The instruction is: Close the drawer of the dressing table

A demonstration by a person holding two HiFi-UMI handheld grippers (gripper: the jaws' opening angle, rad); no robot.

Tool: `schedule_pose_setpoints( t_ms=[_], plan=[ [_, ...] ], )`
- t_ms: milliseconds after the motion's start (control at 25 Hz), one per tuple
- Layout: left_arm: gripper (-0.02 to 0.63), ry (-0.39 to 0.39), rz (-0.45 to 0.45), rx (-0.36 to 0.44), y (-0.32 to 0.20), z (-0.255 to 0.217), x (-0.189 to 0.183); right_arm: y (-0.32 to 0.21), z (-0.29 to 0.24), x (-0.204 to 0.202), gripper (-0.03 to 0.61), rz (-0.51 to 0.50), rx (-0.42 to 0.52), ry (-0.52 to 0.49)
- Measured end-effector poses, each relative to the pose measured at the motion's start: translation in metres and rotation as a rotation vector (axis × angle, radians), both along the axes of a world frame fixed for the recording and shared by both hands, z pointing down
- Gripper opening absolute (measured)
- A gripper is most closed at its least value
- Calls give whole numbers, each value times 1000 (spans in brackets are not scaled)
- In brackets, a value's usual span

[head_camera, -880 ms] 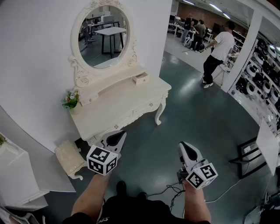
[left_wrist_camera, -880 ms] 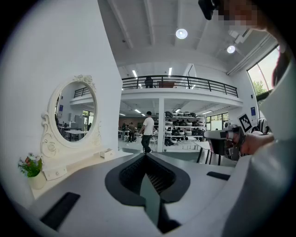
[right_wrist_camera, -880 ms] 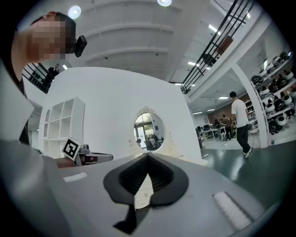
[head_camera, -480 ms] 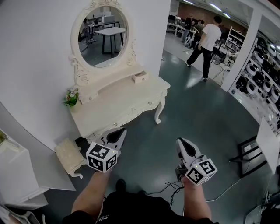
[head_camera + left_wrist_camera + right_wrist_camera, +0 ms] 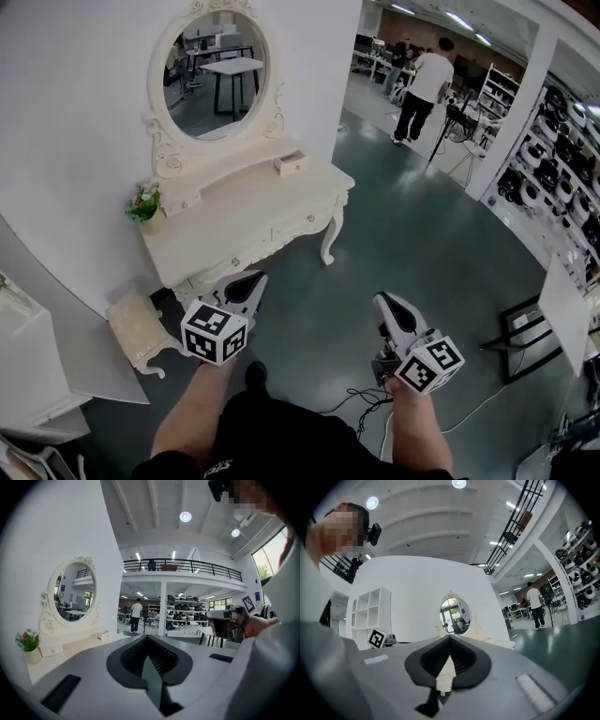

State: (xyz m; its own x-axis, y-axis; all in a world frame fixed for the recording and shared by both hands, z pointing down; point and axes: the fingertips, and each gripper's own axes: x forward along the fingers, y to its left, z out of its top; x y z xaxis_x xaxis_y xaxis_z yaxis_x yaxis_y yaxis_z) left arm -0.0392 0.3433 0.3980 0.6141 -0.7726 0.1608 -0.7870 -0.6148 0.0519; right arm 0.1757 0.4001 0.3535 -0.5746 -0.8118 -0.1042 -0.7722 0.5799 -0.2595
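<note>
Apparently approaching: left gripper [image 5: 253, 281] and right gripper [image 5: 387, 306], jaws closed empty, hung well apart from the far drawer [image 5: 291, 162]; reaching it should come next.

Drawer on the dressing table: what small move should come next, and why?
Probably step closer and bring the right claw up toward the drawer, which sticks out from the upper shelf of the table. The right claw and left claw are both shut and empty, and neither touches the drawer.
</note>
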Motion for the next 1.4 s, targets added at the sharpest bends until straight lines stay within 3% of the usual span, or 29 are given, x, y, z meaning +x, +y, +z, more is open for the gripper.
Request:
schedule_pose_setpoints(
  t_ms=[920, 1400],
  plan=[
    [5, 1, 133, -28, -169, -8, -4, -158, 11, -26, 11, 37, -65, 37],
    [5, -5, 205, -41, -221, -5, -42, -224, 2, -60, 11, 101, -71, 58]
  ],
)
